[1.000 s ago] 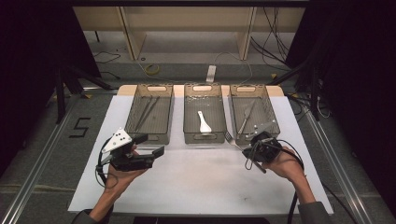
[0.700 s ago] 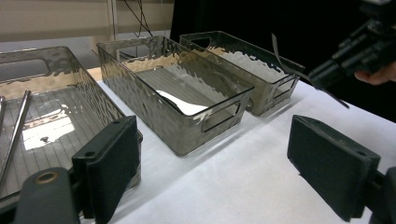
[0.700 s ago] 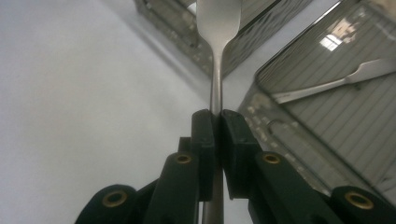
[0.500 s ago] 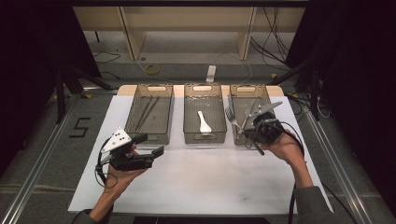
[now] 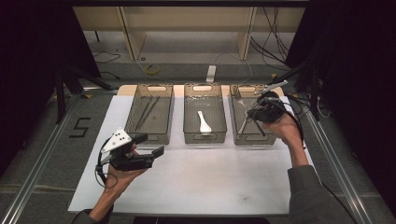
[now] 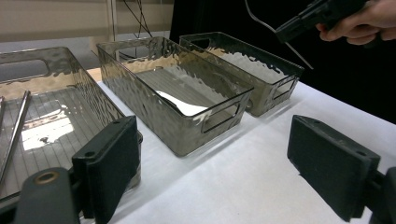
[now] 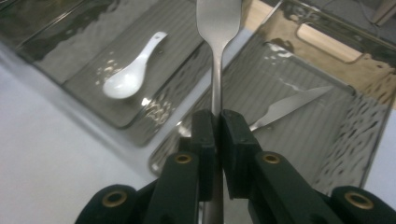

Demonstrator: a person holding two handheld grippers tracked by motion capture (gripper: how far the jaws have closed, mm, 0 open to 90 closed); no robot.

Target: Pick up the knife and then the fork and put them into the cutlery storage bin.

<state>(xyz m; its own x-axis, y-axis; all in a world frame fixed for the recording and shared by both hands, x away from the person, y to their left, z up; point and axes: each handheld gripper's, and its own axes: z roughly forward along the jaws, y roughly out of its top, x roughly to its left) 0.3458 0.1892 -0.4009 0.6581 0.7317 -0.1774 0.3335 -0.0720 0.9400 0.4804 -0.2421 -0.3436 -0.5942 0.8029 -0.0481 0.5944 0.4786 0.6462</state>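
Since the earlier frame your right gripper (image 5: 259, 113) has risen over the right bin (image 5: 243, 139), jaws pinching a metal utensil (image 7: 216, 56) mid-handle. Stiff, light, slippery: grip flat faces.

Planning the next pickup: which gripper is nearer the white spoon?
Right. The right gripper hangs over the right bin beside the white spoon; the left gripper sits lower-left, on the mat.
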